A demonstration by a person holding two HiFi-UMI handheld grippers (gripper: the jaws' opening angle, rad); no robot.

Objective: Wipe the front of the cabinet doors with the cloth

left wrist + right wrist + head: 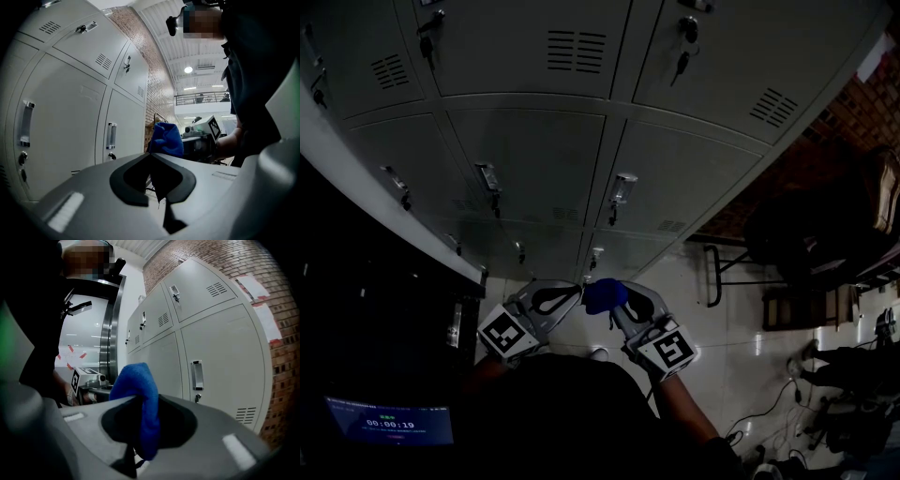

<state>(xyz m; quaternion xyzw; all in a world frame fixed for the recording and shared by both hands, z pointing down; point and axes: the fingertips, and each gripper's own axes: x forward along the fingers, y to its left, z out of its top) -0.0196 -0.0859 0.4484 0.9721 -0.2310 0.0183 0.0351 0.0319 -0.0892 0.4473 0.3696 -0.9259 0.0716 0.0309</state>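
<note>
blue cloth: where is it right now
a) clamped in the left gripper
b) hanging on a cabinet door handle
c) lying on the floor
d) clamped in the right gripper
d: the right gripper view shows the blue cloth pinched between the jaws of the right gripper, while the left gripper has its jaws together with nothing in them.

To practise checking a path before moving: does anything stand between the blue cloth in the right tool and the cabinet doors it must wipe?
Nothing visible does. The blue cloth, clamped in the right tool, faces the grey cabinet doors across open air; the left tool sits beside it, off that path.
</note>
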